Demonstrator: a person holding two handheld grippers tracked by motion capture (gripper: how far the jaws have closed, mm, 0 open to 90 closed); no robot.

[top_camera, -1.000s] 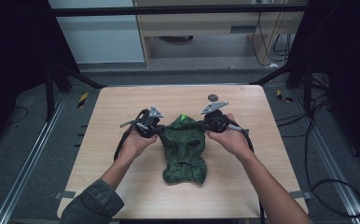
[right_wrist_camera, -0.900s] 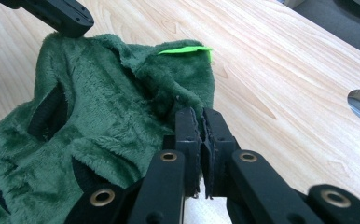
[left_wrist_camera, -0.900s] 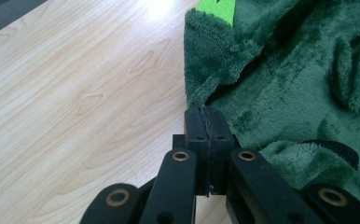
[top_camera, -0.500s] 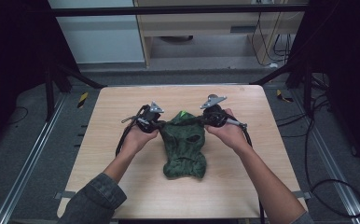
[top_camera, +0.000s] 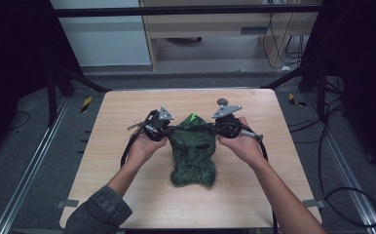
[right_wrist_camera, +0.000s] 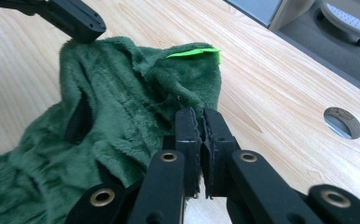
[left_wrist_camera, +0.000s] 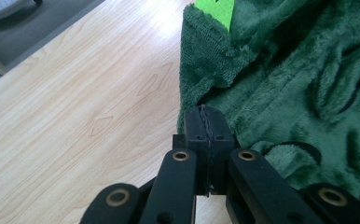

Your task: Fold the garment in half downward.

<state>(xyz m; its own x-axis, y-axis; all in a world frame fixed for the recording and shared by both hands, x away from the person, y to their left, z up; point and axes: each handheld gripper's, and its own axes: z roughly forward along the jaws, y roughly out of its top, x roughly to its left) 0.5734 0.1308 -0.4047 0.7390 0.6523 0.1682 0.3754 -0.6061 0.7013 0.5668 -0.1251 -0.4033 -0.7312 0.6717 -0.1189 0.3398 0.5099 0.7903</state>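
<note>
A dark green fleece garment (top_camera: 193, 153) with black patches and a bright green tag (top_camera: 193, 117) lies at the middle of the wooden table (top_camera: 122, 107). My left gripper (top_camera: 170, 130) is shut on its upper left edge, and the jaws pinch the fleece (left_wrist_camera: 299, 70) at their tips (left_wrist_camera: 207, 119). My right gripper (top_camera: 212, 129) is shut on the upper right edge, with the fleece (right_wrist_camera: 108, 116) caught between its pads (right_wrist_camera: 199, 120). The top of the garment is raised between the two grippers while its lower part rests on the table. The left gripper's jaw tip (right_wrist_camera: 82, 28) holds the far corner.
A round grey grommet (top_camera: 222, 102) sits in the tabletop just beyond the right gripper, also seen as the grommet (right_wrist_camera: 342, 122). Black frame posts stand at the table's far corners. Cables trail from both grippers toward the person. A chair base (right_wrist_camera: 348, 18) is on the floor beyond.
Both hands drifted slightly toward the far edge and came back, carrying the garment's top edge. Both grips have held.
</note>
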